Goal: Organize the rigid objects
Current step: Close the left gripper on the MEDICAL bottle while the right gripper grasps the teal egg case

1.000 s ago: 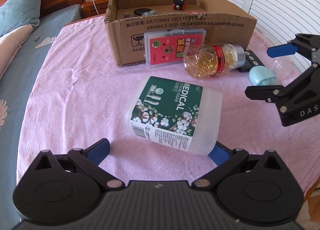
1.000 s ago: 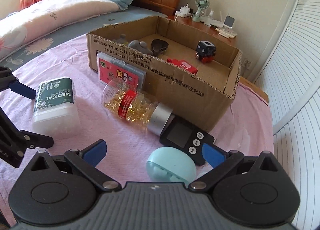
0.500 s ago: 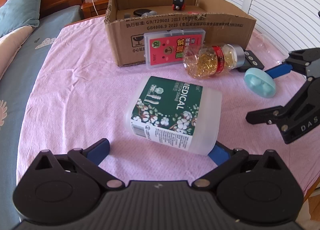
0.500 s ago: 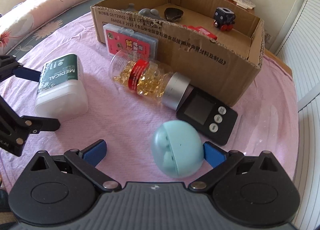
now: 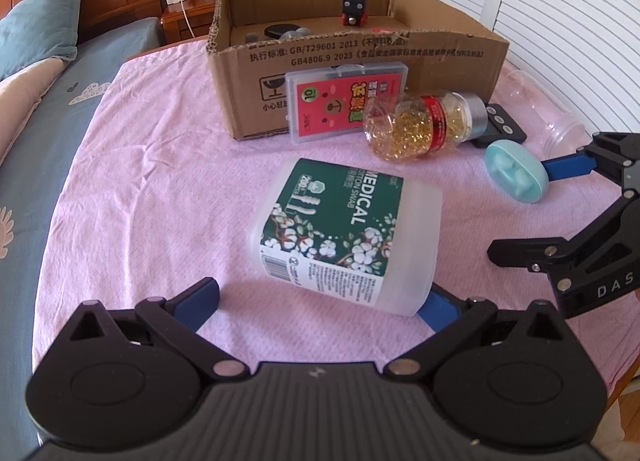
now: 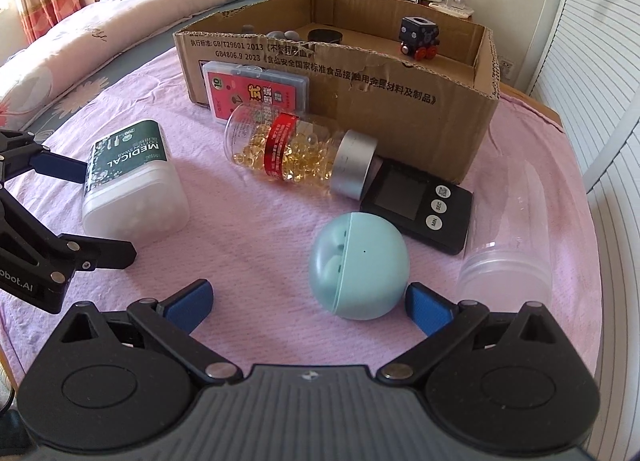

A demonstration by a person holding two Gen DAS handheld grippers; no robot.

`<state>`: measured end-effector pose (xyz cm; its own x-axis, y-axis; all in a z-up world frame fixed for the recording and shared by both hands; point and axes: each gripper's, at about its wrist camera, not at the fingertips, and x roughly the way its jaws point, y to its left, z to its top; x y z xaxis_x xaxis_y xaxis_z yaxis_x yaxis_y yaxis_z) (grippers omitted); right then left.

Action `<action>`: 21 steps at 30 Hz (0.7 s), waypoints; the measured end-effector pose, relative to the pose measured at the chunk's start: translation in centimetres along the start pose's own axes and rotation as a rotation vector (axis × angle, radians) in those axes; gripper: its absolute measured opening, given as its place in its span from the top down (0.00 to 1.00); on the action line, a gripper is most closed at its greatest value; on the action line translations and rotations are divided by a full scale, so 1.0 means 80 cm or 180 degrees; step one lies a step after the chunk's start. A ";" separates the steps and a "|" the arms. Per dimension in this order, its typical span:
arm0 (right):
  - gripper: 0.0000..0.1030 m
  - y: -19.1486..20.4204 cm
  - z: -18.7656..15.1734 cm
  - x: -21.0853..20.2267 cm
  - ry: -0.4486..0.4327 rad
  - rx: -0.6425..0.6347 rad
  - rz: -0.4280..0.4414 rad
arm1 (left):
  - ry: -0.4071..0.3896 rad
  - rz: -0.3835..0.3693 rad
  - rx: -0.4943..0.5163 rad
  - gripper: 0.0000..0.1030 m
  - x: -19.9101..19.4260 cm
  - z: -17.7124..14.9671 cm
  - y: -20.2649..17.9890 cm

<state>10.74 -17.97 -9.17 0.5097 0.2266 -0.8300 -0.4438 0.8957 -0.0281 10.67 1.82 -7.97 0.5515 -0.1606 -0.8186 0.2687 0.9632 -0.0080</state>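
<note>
Cardboard box [image 6: 400, 101] sits toward the far edge of the bench [image 5: 160, 165], which is covered in a pink cloth; inside it a small black toy on red wheels [image 6: 418, 39] stands by the back wall. A red card case [image 6: 256, 95] leans on the box's front wall, and a capsule bottle [image 6: 296, 157] lies on its side just in front of it, its silver cap touching a black timer [image 6: 416, 209]. A clear empty jar [image 6: 516, 237] lies near the bench's right edge.

The left gripper [image 5: 318, 301] has its jaws wide open and holds nothing; the cotton swab tub [image 5: 352, 233] lies on its side between the blue fingers, its near corner just at the right one. The right gripper [image 6: 308, 301] is likewise spread wide with nothing in its grasp; the teal egg-shaped case [image 6: 358, 265] rests on the cloth between its fingers, close to the right pad, whether touching cannot be told.
</note>
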 end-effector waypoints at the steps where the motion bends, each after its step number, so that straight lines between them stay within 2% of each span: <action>1: 0.00 0.001 -0.001 -0.001 -0.0008 0.0007 -0.0008 | -0.0049 -0.0004 0.0015 0.01 -0.002 0.001 -0.001; 6: 0.00 0.001 -0.009 -0.002 -0.0091 0.0011 -0.0015 | -0.0262 -0.0018 0.0154 0.01 -0.011 0.011 -0.007; 11: 0.00 -0.002 -0.009 -0.002 -0.0127 0.0003 -0.0022 | -0.0298 0.0003 0.0232 0.02 -0.009 0.021 -0.012; 14: 0.09 -0.003 -0.005 -0.002 -0.0182 -0.0020 -0.0023 | -0.0295 -0.0018 0.0225 0.03 -0.008 0.022 -0.011; 17: 0.24 -0.006 0.003 -0.003 -0.0210 0.0005 -0.0027 | -0.0303 -0.0042 0.0246 0.05 -0.008 0.023 -0.011; 19: 0.29 -0.009 0.006 -0.003 -0.0213 0.0021 -0.0056 | -0.0307 -0.0066 0.0248 0.08 -0.008 0.024 -0.010; 21: 0.30 -0.013 0.007 -0.001 -0.0232 0.0038 -0.0058 | -0.0300 -0.0101 0.0257 0.11 -0.007 0.025 -0.011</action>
<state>11.57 -18.75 -8.74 0.5701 0.2369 -0.7867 -0.4253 0.9044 -0.0358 11.72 0.64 -6.36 0.6124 -0.2141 -0.7611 0.3478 0.9374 0.0162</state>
